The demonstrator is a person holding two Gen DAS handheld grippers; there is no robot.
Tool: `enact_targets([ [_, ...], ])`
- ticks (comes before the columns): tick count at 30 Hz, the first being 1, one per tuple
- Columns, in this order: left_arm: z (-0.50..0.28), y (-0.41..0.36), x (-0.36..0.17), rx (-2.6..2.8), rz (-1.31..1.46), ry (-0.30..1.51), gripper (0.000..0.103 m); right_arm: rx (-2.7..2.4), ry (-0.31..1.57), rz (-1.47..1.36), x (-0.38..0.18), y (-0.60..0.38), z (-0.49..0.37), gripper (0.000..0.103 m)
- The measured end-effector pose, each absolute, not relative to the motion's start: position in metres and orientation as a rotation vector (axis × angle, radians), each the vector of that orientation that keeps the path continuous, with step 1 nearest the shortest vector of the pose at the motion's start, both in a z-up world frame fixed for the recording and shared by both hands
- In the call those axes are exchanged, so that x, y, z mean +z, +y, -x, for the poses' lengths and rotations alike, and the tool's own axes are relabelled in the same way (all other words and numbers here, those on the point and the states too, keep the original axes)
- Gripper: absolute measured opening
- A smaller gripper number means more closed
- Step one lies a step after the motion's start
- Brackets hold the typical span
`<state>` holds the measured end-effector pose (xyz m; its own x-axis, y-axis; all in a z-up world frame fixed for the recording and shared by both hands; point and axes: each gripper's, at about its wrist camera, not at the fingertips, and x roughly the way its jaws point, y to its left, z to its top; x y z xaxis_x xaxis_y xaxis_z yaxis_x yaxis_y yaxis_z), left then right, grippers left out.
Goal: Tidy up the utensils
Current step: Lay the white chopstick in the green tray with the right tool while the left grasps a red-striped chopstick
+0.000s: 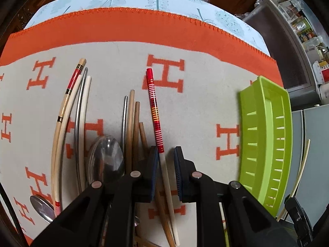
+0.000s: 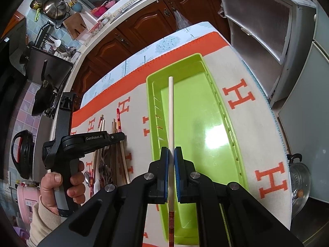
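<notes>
Overhead, slim pale chopstick (image 2: 170,111) above glossy slotted tray (image 2: 207,111)

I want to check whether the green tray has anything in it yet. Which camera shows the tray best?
The right wrist view: it looks down into the green tray, showing its floor bare, with the chopstick held above by the right gripper. The left wrist view shows only the tray's slotted side and rim at its right edge.

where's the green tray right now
The green tray lies on the H-patterned cloth, right of the utensil pile; the right tongs hold a chopstick above it.
</notes>
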<state>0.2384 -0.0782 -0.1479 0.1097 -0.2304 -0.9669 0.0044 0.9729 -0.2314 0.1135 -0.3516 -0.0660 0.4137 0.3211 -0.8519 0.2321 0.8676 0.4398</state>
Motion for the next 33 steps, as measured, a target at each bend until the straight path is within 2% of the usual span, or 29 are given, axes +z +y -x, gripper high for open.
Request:
enact_targets([
  [4,-0.239,-0.088,-0.147,-0.156,0.125,1.450,0.015,0.053,1.168,-0.539,-0.072,-0.348,-0.116,0.005],
  [8,-0.231,-0.107,-0.149,-0.164,0.054,1.480,0.021,0.040,1.180,-0.521,-0.077,-0.347,-0.119,0.005],
  [12,-0.220,-0.122,-0.148,-0.145,-0.047,1.468,0.021,0.013,1.203,-0.454,-0.083,-0.346,-0.129,0.005],
  [13,-0.219,-0.125,-0.148,-0.135,-0.064,1.458,0.020,0.008,1.210,-0.443,-0.085,-0.346,-0.132,0.005],
  [14,-0.219,-0.126,-0.148,-0.132,-0.065,1.454,0.010,0.003,1.215,-0.432,-0.086,-0.345,-0.136,0.005],
  [15,-0.220,-0.127,-0.148,-0.140,-0.047,1.457,0.005,-0.004,1.219,-0.413,-0.087,-0.345,-0.141,0.005],
  [23,-0.213,-0.114,-0.140,-0.193,0.070,1.472,0.003,-0.093,1.243,-0.153,-0.091,-0.333,-0.184,0.005],
  [25,-0.208,-0.113,-0.130,-0.222,0.091,1.459,0.003,-0.125,1.248,-0.082,-0.094,-0.330,-0.192,0.008],
  [29,-0.189,-0.113,-0.104,-0.275,0.107,1.423,0.003,-0.096,1.250,-0.082,-0.094,-0.327,-0.199,0.034],
  [33,-0.178,-0.116,-0.077,-0.341,0.138,1.396,0.003,-0.105,1.199,-0.109,-0.083,-0.333,-0.184,0.036],
])
